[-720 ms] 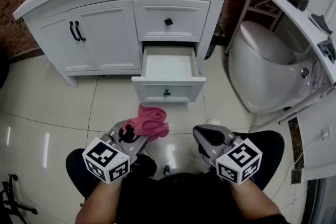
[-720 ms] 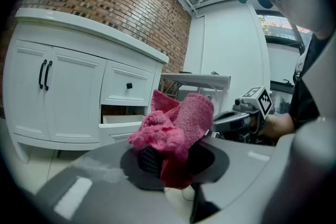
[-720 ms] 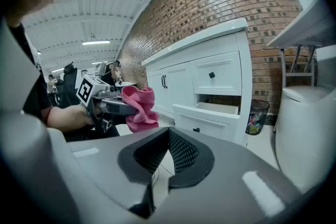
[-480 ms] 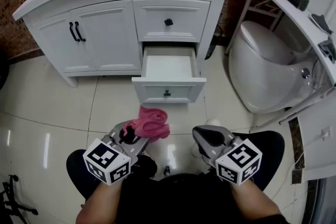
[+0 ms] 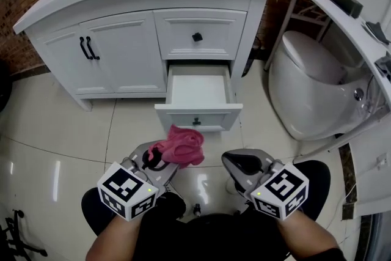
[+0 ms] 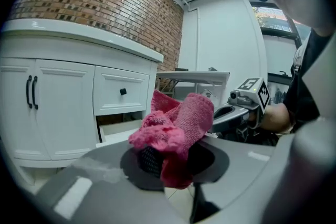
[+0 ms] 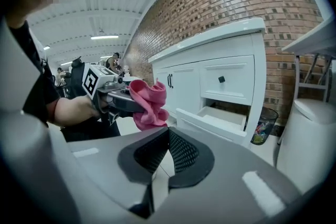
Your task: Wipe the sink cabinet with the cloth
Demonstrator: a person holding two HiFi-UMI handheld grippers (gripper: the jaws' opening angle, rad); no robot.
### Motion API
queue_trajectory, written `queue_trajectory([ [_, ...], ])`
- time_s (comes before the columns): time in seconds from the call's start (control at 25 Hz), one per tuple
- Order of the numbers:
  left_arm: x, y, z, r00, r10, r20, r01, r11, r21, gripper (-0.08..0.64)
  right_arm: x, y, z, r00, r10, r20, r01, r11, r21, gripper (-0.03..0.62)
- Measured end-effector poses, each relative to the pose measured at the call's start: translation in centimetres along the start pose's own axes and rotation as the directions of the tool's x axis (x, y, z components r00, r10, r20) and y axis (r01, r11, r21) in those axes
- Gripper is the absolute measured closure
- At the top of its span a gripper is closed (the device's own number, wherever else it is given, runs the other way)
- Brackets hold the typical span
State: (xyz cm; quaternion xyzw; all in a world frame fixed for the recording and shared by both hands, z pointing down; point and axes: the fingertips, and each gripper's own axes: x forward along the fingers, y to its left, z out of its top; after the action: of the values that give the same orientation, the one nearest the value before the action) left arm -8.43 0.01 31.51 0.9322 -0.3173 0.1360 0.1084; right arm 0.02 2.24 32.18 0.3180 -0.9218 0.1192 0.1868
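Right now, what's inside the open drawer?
The open drawer shows only its bare white floor; nothing is visible in it. Its rear, under the upper drawer, is covered.

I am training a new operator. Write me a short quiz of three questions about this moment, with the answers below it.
1. True or false: the jaws of the left gripper are shut on the pink cloth.
2. Which drawer of the sink cabinet stands open? A: upper. B: lower. C: neither.
3. Fill in: the jaws of the right gripper are ____ and hold nothing.
Key: 1 true; 2 B, the lower drawer; 3 together.
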Motion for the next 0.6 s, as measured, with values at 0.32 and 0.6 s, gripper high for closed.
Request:
queue_trajectory([
  [0.32,2.3,6.1,6.4,0.999,0.048,0.016,-0.049,0.995,0.084,0.468,2.2,-2.3,4.6,0.999,0.037,0.01,-0.037,0.999,-0.025,0.584],
  [0.6,7.4,12.0,6.9,0.995,0.067,-0.072,-0.059,0.992,0.108,0.469,5.3,-5.4,7.0,0.998,0.06,-0.007,-0.06,0.998,0.004,0.584],
])
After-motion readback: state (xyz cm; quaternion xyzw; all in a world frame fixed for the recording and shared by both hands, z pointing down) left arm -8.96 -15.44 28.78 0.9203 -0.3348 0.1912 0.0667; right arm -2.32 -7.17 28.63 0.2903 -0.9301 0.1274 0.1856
